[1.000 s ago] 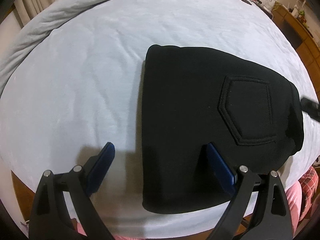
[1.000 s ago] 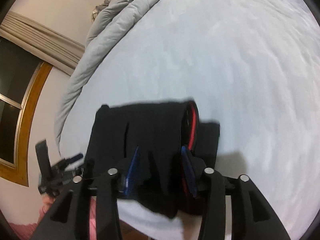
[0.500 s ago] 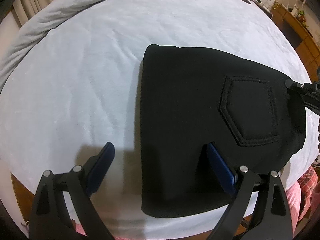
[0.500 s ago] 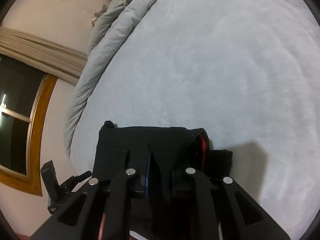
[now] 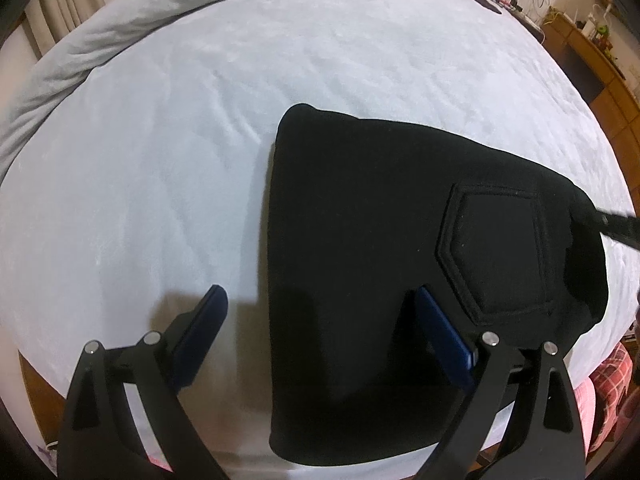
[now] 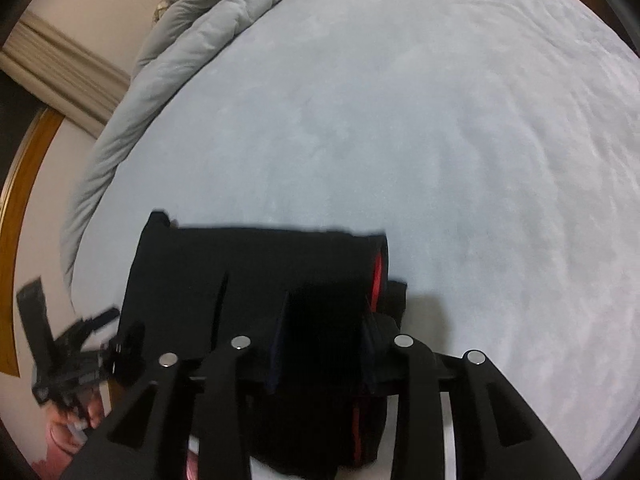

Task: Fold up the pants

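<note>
My left claw [image 5: 320,324] hung spread wide over the folded black pants' [image 5: 400,240] seven-o'clock edge on the bed [image 5: 160,160]. My right claw [image 6: 324,328] had just been opening, the waistband bunched between its jaws.

Your left gripper [image 5: 322,330] points steeply down with its jaws spread wide — one blue pad [image 5: 202,328] hangs clear, the other [image 5: 442,330] sits over dark cloth, and nothing is pinched between them. Your right gripper [image 6: 322,340] also tilts downward; its jaws have just been opening, with folded black fabric between them — whether the pads press on it is hard to tell.
</note>
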### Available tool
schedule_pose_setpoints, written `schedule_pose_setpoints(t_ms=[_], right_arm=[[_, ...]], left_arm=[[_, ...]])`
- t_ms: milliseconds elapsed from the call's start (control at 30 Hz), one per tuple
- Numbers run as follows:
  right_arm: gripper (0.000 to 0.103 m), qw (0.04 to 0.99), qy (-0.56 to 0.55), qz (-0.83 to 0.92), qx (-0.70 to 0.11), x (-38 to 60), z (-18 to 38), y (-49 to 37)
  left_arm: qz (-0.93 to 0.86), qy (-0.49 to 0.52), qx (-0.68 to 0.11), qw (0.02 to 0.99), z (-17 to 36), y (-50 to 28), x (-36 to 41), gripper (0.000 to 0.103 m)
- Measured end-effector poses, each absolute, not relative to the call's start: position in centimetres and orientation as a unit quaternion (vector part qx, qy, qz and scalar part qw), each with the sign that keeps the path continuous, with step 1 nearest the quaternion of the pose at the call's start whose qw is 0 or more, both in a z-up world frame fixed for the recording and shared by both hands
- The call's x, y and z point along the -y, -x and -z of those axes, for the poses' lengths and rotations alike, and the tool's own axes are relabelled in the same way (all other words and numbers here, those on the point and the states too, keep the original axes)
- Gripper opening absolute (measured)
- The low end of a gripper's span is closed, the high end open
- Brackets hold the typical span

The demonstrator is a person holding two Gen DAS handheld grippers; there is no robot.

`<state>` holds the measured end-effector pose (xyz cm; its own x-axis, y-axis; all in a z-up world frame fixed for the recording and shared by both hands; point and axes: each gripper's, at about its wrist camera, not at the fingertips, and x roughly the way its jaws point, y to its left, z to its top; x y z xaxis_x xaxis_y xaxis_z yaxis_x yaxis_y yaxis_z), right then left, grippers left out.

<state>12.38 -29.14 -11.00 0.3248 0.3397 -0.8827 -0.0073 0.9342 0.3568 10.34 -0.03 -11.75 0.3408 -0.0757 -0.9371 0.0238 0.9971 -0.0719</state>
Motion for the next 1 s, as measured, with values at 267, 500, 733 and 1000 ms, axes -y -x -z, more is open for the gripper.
schedule_pose_setpoints(t_ms=[267,500,733,1000], right_arm=[[0.039,0.781,-0.120,-0.117,-0.601,28.1,11.5,-7.3],[0.014,0.784,-0.130,-0.120,-0.595,28.3,11.1,-6.3],[0.013,0.785,-0.121,-0.083,-0.602,29.3,11.4,-6.1],[0.029,0.792,-0.116,-0.099,-0.591,28.9,10.7,-5.8]], left_arm=[[0.033,0.022,-0.575,0.817,11.9,-10.1,0.6,0.094],[0.033,0.025,-0.575,0.817,11.6,-10.1,0.7,0.094],[0.036,0.021,-0.573,0.818,11.7,-10.0,0.9,0.094],[0.047,0.026,-0.587,0.808,12.3,-10.4,-0.3,0.094]])
